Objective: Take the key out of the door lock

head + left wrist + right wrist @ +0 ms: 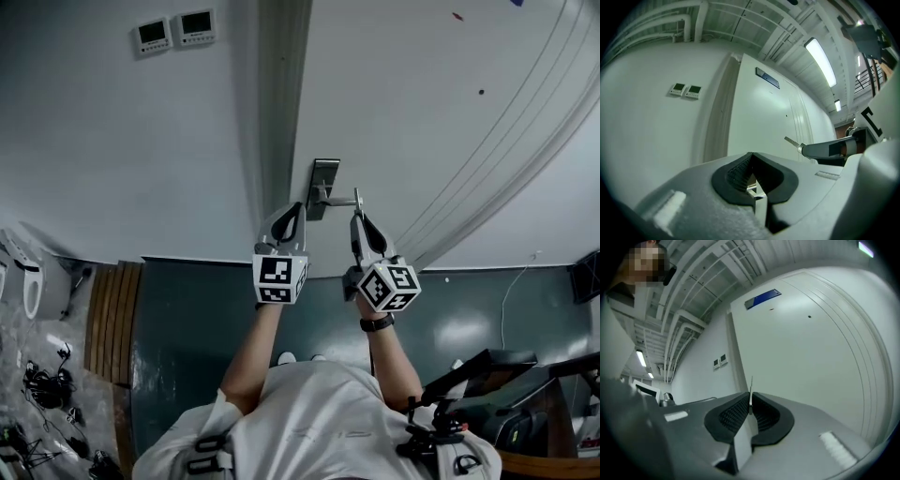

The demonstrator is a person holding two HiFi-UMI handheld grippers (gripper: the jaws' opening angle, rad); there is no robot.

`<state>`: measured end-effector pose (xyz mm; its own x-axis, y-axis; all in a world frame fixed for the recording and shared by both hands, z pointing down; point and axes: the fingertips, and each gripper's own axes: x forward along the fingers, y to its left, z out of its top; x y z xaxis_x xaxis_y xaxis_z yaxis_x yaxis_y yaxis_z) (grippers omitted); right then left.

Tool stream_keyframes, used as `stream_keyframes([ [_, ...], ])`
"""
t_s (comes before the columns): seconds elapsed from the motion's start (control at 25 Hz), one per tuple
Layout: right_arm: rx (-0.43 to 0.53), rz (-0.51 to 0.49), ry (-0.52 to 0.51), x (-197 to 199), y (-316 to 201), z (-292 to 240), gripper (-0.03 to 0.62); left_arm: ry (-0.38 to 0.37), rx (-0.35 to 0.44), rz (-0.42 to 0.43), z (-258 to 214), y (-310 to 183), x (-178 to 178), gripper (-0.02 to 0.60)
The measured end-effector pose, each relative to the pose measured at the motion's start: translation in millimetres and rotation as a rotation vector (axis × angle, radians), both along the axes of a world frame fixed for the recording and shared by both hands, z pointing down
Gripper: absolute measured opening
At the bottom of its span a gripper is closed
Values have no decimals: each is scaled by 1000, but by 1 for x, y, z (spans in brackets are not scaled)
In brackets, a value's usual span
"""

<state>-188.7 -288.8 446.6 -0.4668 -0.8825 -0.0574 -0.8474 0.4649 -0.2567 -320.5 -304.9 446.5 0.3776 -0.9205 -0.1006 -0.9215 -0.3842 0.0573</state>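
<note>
Up before the white door (pixel 422 112), working beside the grey wall (pixel 112 122) and its two small panels (pixel 174 32). Faces the lock plate (pixel 323 180) and lever handle (pixel 336 199) near the door's edge. Holds the left claw (pixel 289 217) closed on nothing, just beside the plate. Grips the key (pixel 792 141) in the right claw (pixel 361 223), pinched edge-on between the ribbed pads, with the blade standing free in the air, out of the lock and close to the lever.

Looks finished as far as extraction goes. Could lose the key all the same: thin metal caught on a narrow edge, likely to pivot or slide out on a quick roll of the wrist or any easing of the pads. Could also clip the blade against the lever or the left claw while drawing away, prising it loose and dropping it to the floor. Worth withdrawing straight back, slowly, with no twist.
</note>
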Motion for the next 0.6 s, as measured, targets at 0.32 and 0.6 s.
stream_keyframes([
  [0.32, 91, -40, 196, -14, -1, -27, 26, 5, 24, -25, -17, -5, 7, 0],
  [0.6, 92, -20, 189, 2, -2, -24, 26, -5, 28, -23, -19, -3, 19, 0],
])
